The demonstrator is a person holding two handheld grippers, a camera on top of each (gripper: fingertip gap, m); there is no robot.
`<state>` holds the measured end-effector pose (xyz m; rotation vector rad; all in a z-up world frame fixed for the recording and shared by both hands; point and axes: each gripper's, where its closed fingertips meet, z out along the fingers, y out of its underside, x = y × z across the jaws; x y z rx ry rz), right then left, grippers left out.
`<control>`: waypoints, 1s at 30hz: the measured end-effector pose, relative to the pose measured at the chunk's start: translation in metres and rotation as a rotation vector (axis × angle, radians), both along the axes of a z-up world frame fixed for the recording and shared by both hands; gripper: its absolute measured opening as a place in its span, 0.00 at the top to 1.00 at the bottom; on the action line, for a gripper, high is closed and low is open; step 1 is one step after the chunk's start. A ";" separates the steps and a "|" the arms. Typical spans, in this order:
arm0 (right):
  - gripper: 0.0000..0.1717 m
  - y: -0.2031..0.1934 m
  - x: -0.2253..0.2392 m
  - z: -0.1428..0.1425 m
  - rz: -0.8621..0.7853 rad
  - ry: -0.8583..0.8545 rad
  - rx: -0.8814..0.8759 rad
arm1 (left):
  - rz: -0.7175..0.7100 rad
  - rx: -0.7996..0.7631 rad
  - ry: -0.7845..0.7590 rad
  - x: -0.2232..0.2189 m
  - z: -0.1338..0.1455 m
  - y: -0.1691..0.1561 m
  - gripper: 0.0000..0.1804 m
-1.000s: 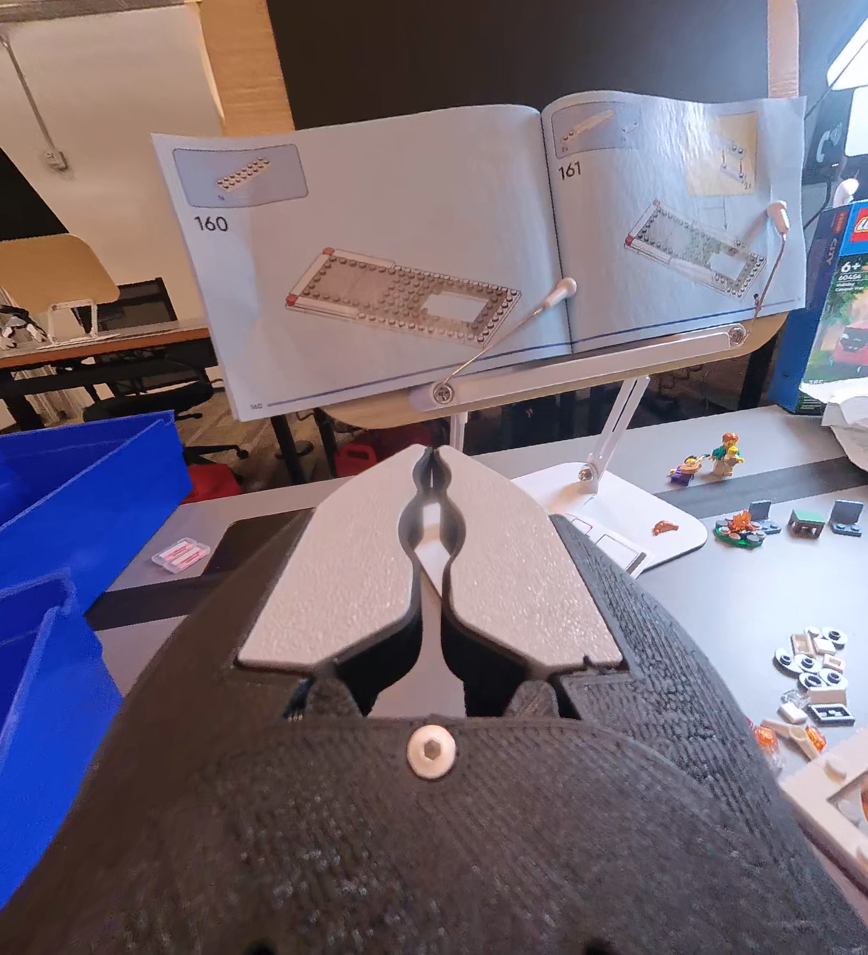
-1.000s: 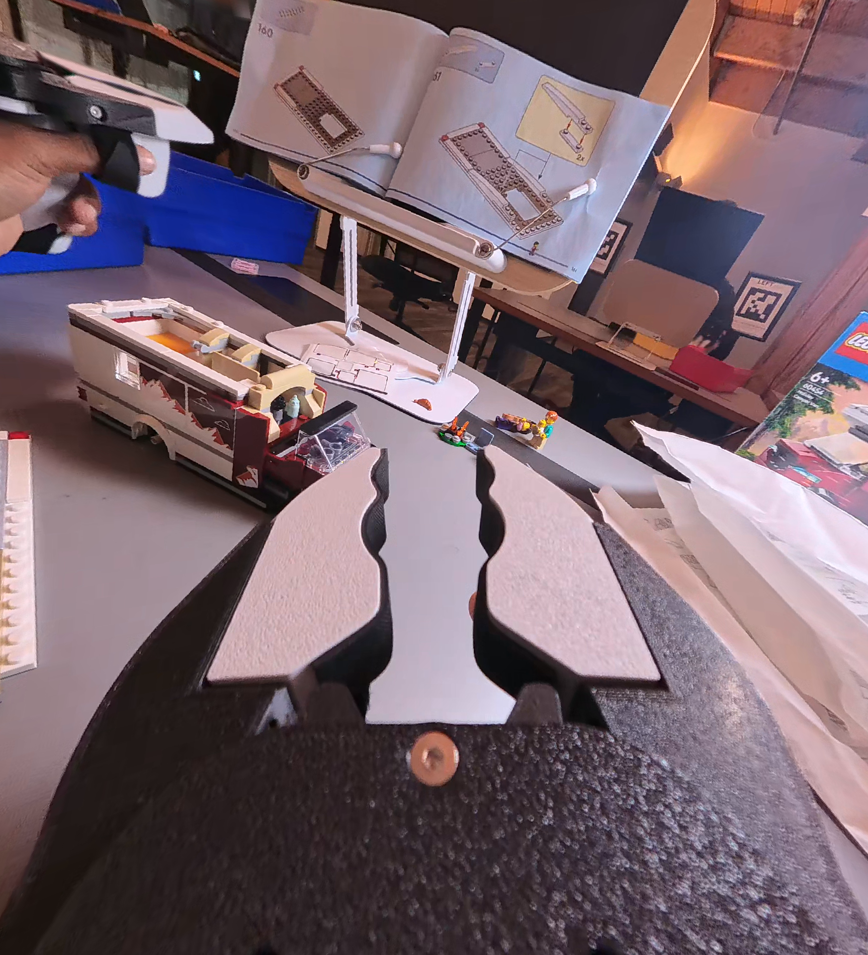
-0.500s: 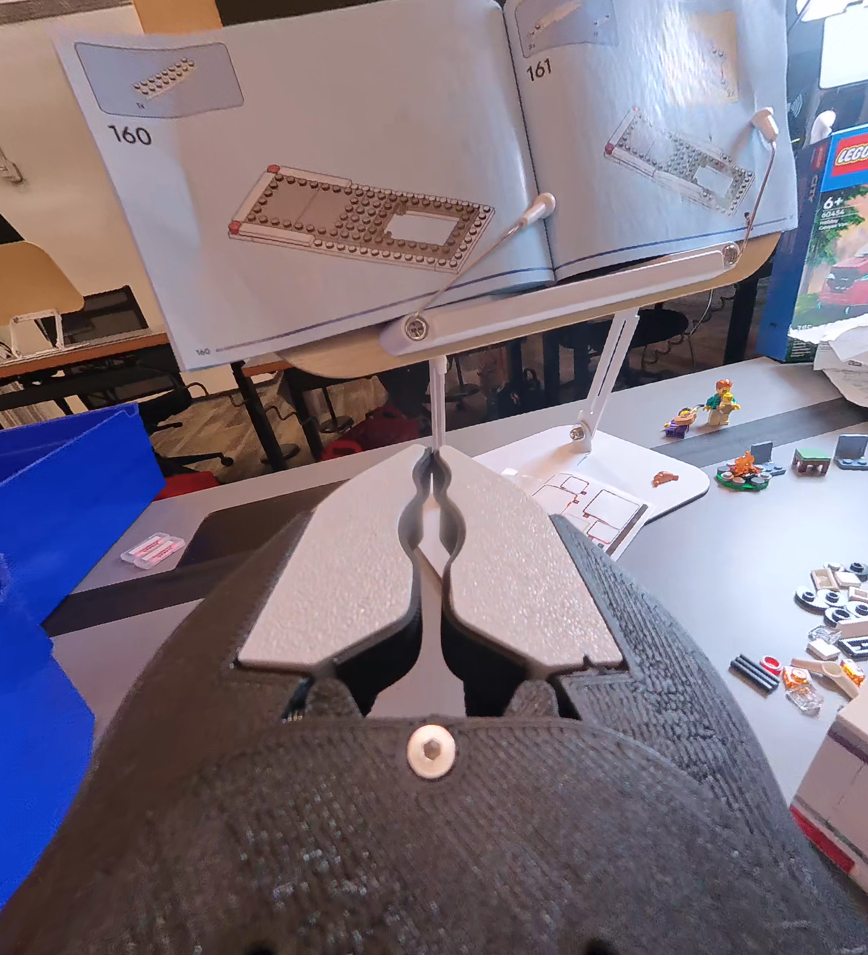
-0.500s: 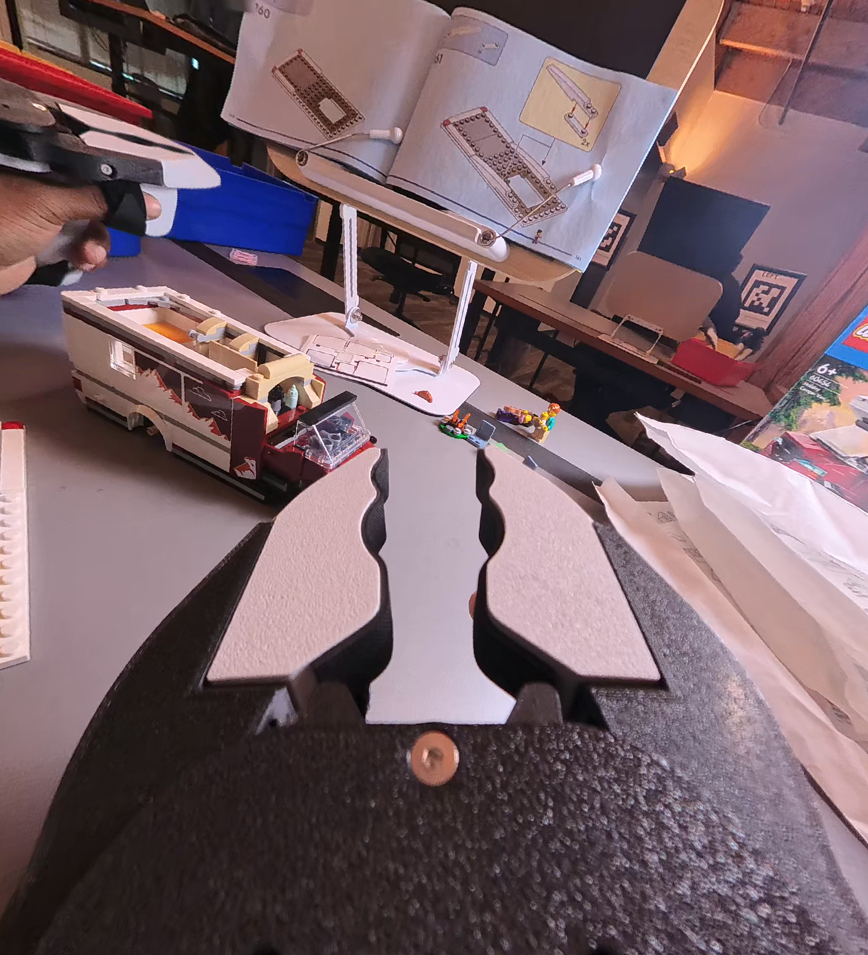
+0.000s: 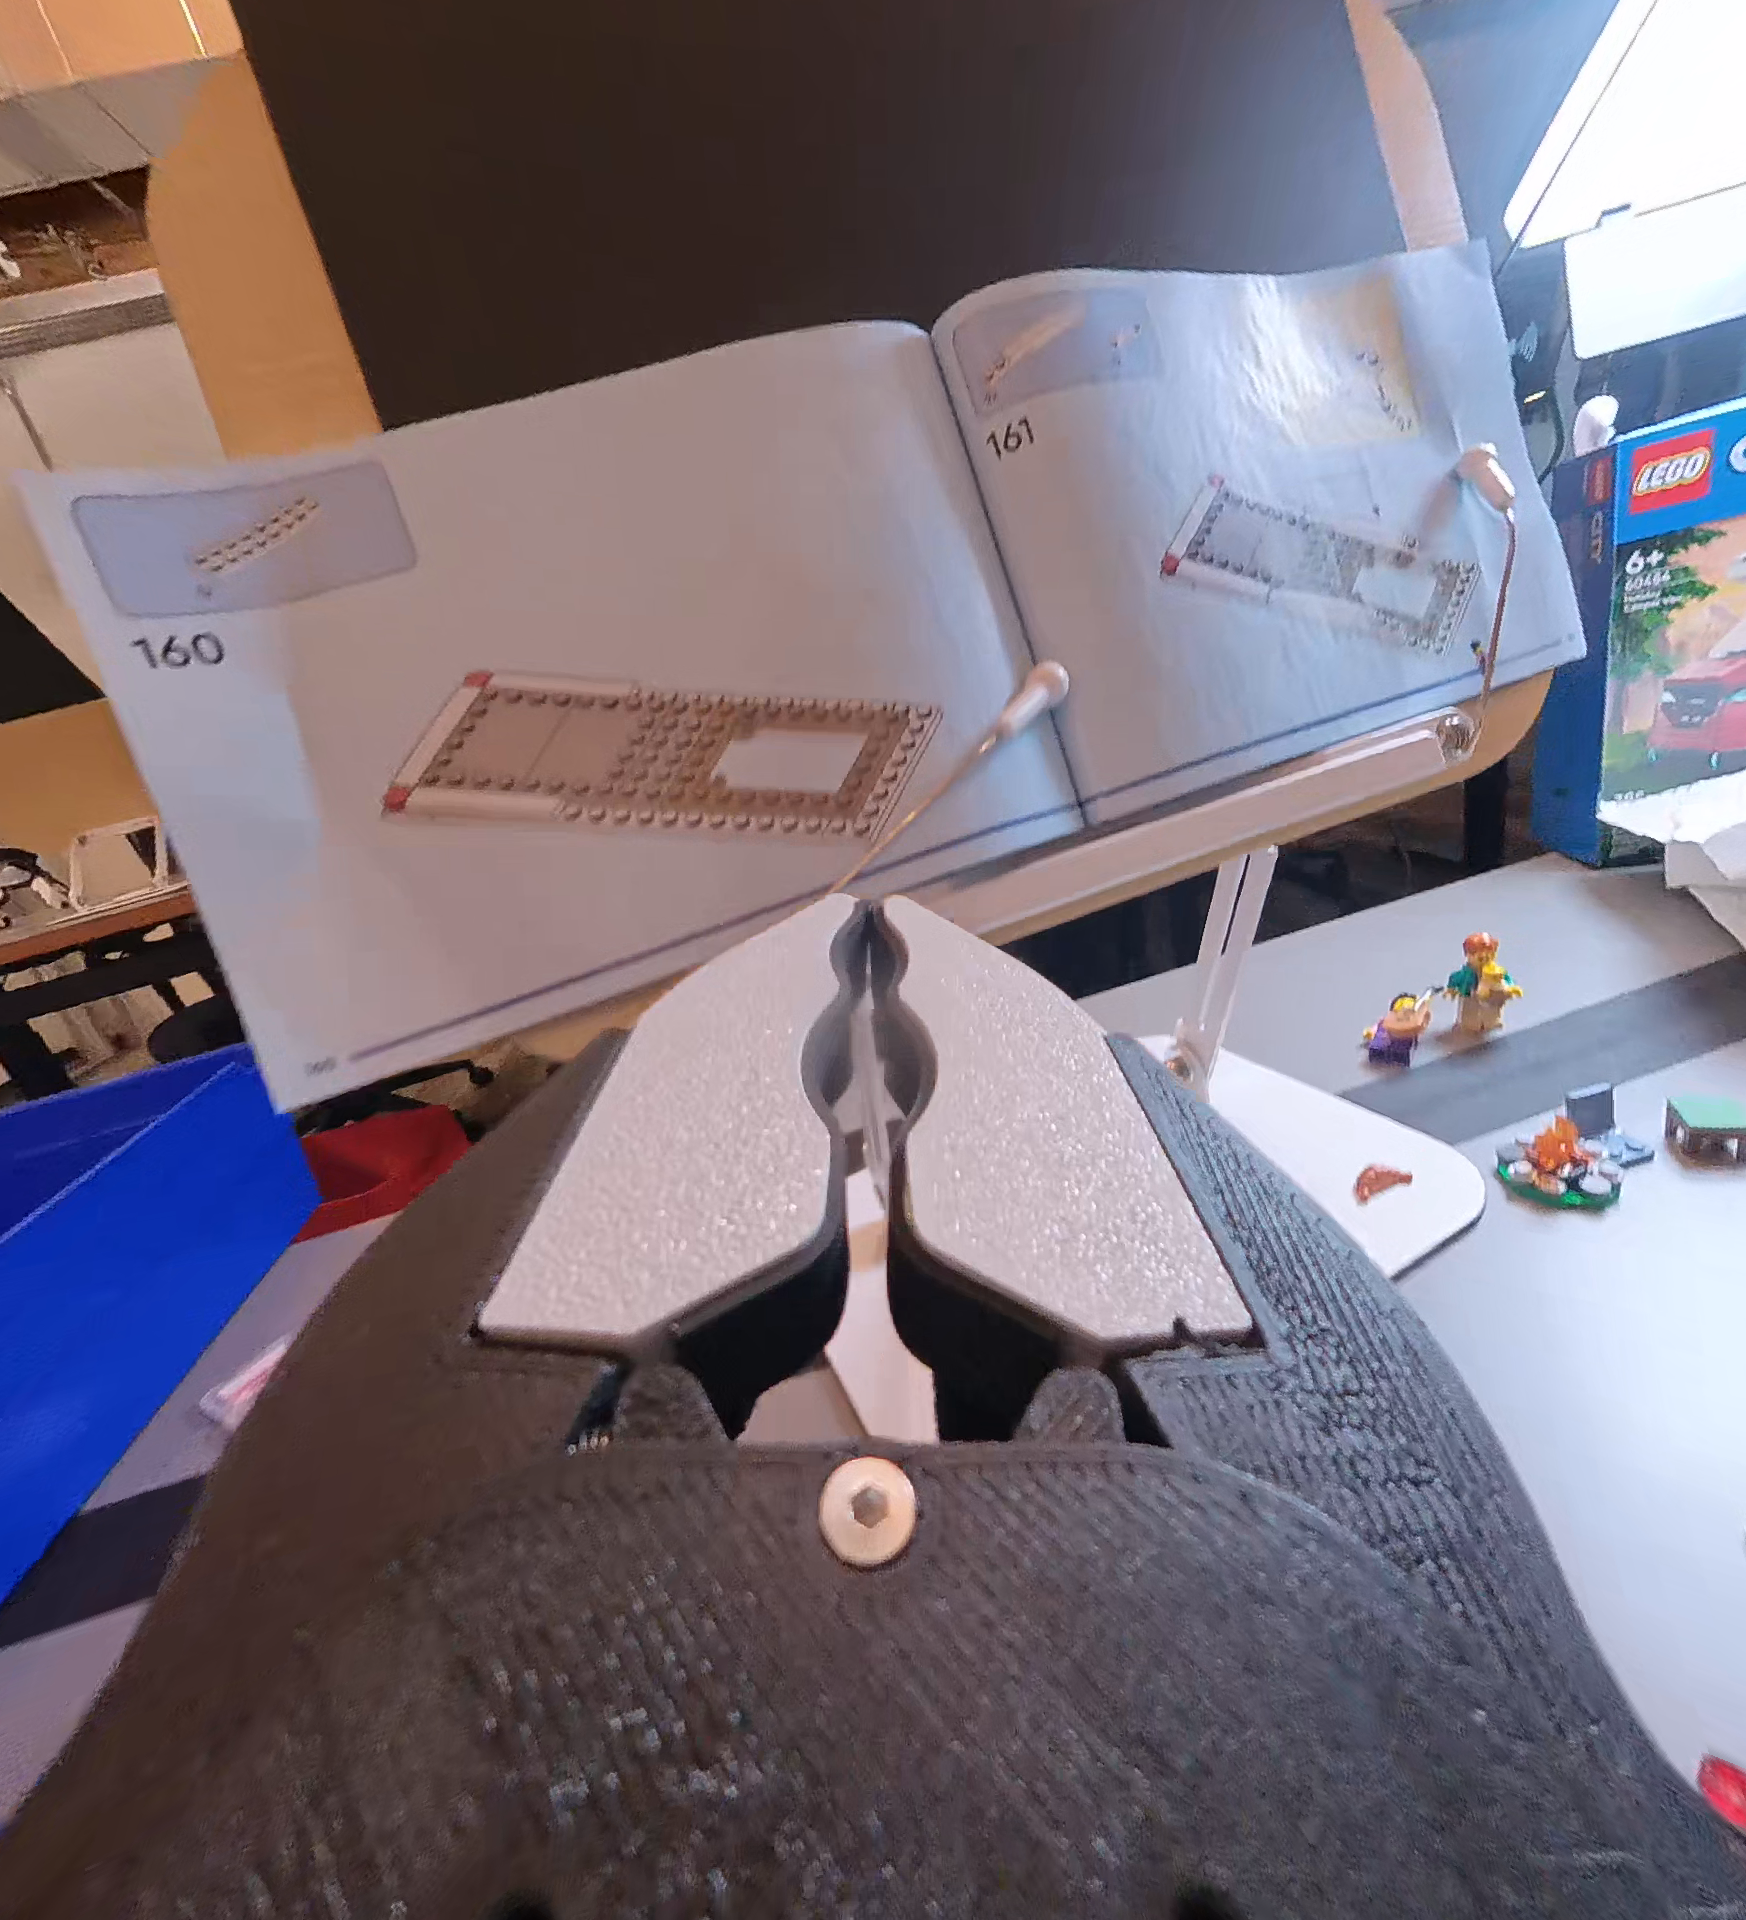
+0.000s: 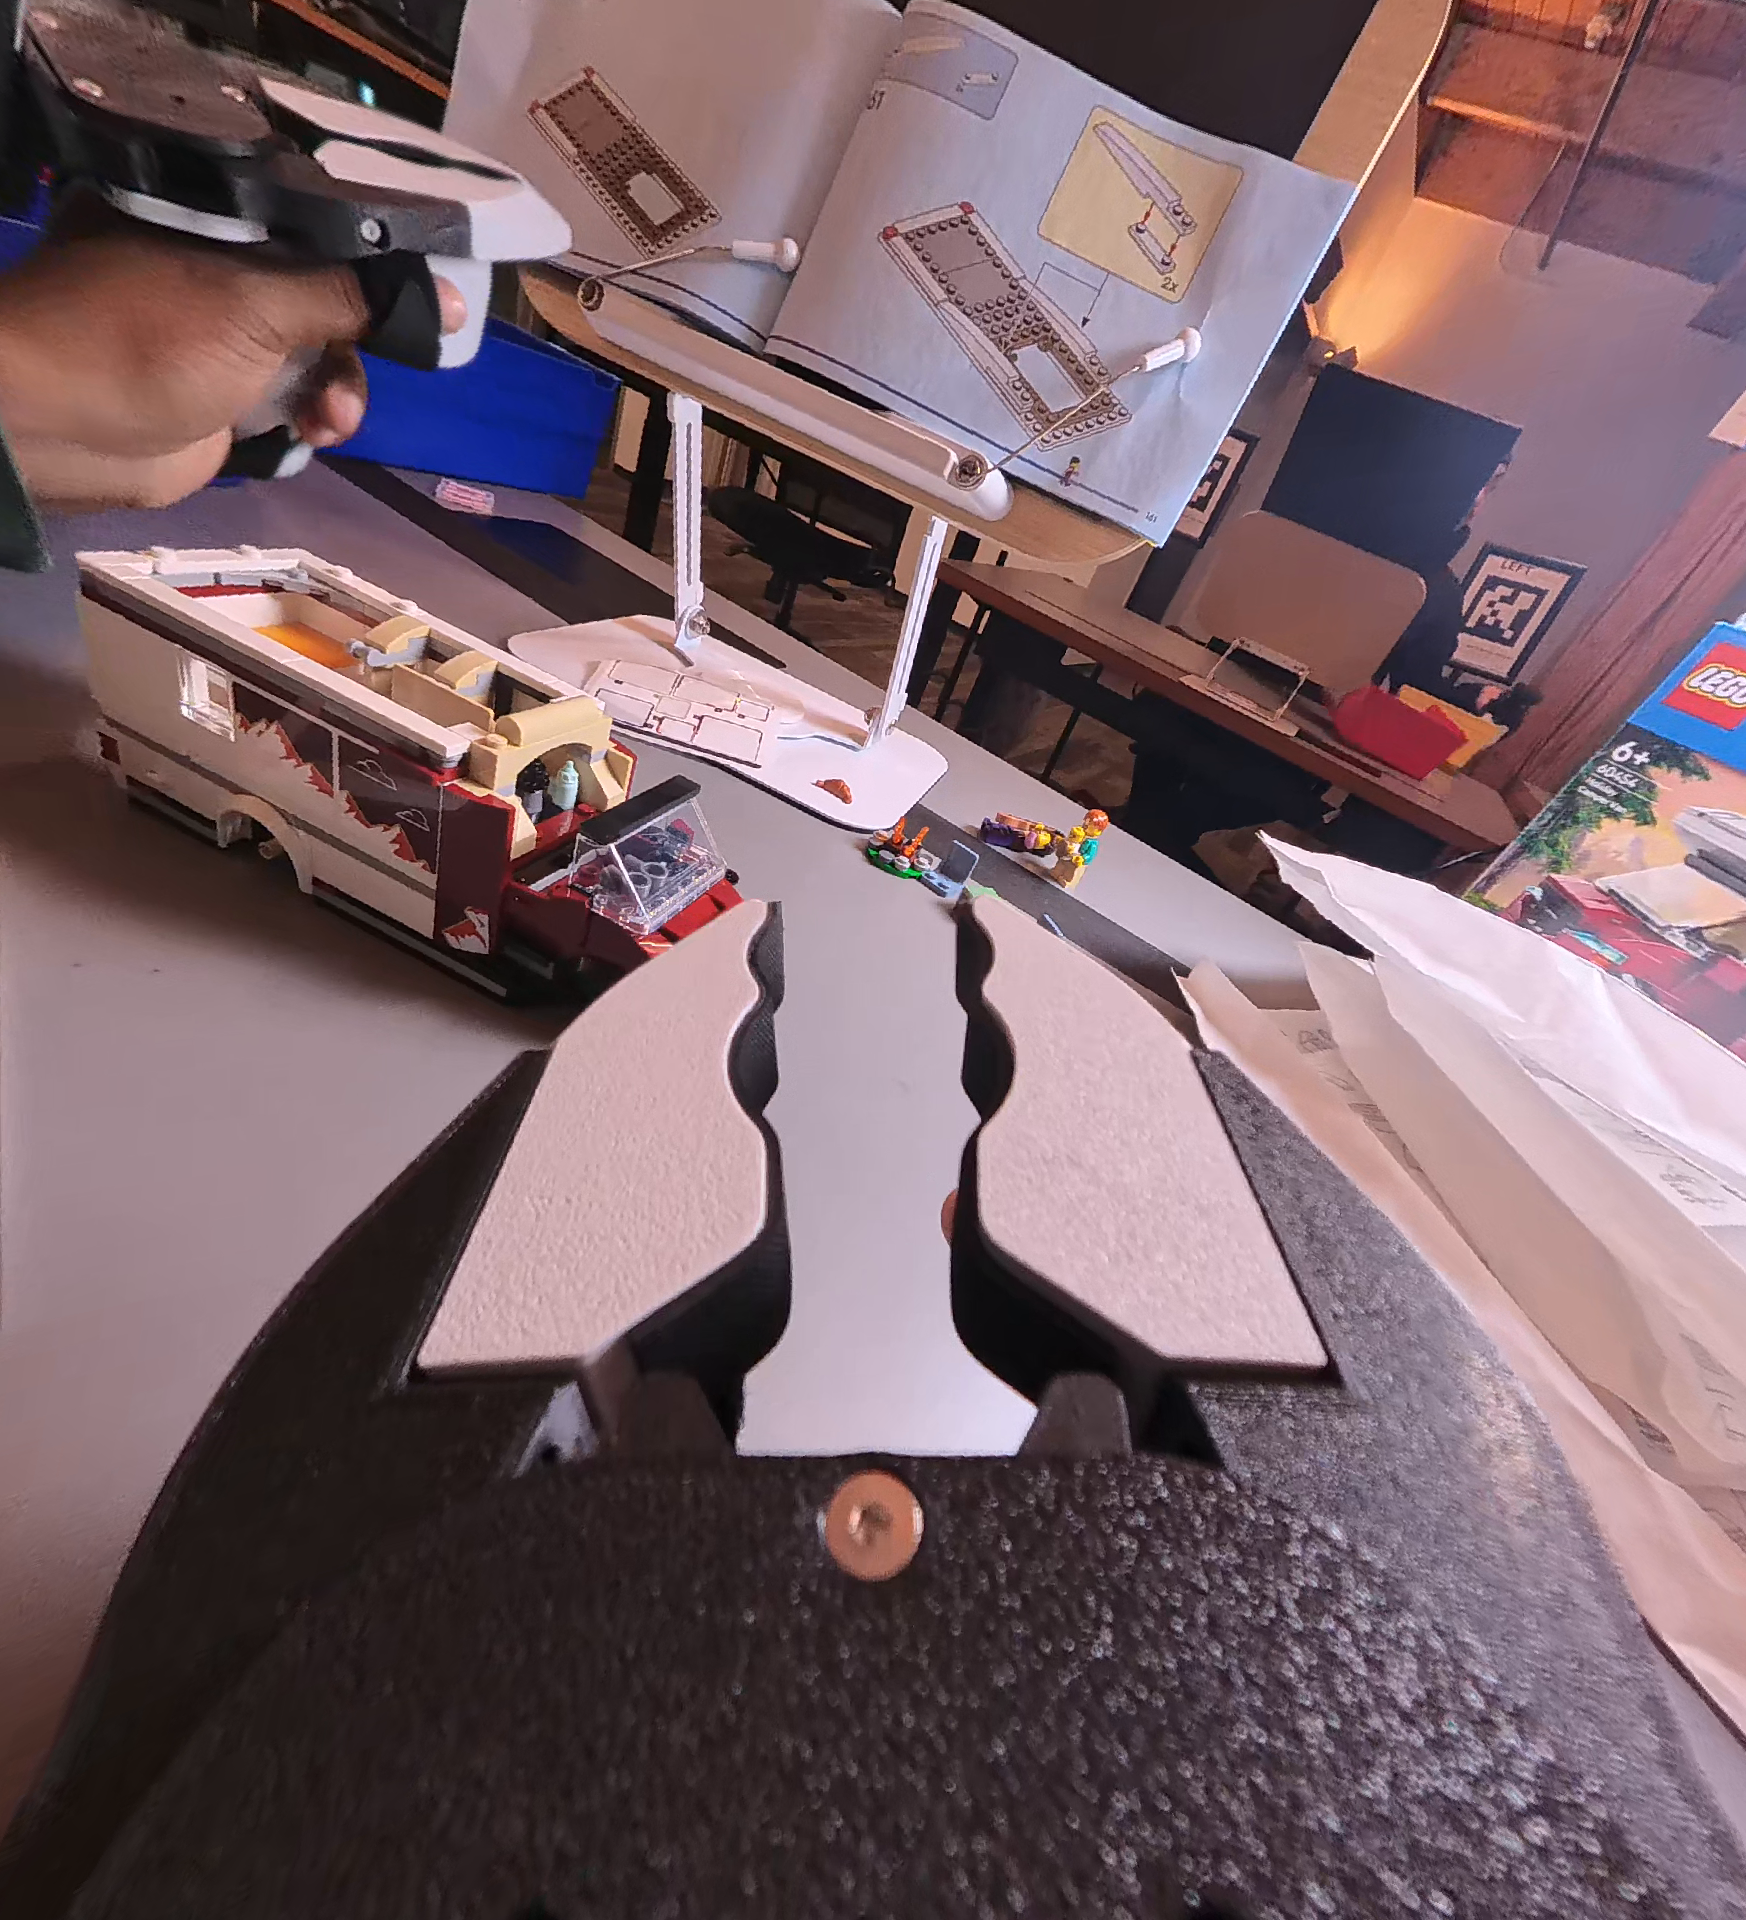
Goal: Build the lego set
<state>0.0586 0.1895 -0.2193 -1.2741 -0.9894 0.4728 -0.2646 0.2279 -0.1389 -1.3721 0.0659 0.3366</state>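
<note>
Left wrist view: my left gripper (image 5: 871,914) is staying closed, fingertips meeting on nothing, pointing just below the open instruction booklet (image 5: 640,665) on its white stand (image 5: 1347,1174).

Right wrist view: my right gripper (image 6: 864,914) is standing open and empty above the grey table (image 6: 225,1091); the toy camper van (image 6: 370,758) is sitting ahead-left, white paper bags (image 6: 1575,1091) to the right.

Printed numbers on open booklet (image 5: 640,623); logos on blue box (image 5: 1710,623); print on paper sheets (image 6: 1575,1143); wall marker (image 6: 1508,623).
</note>
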 end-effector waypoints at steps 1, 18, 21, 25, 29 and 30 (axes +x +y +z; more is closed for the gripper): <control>0.82 0.001 0.000 0.000 -0.003 -0.001 0.001 | -0.005 0.009 0.002 0.002 0.004 0.005 1.00; 0.83 0.002 -0.001 -0.002 -0.001 -0.018 0.005 | 0.003 -0.001 -0.009 -0.005 0.009 0.036 1.00; 0.83 0.002 -0.001 -0.002 -0.002 -0.024 0.009 | -0.004 -0.012 -0.020 -0.007 0.010 0.038 1.00; 0.83 0.002 -0.001 -0.003 -0.004 -0.023 0.005 | -0.013 -0.028 -0.038 -0.006 0.009 0.038 1.00; 0.83 0.002 -0.001 -0.003 -0.004 -0.023 0.004 | -0.010 -0.033 -0.036 -0.006 0.008 0.038 1.00; 0.83 0.003 -0.001 -0.003 -0.005 -0.024 0.004 | -0.012 -0.037 -0.041 -0.006 0.007 0.037 1.00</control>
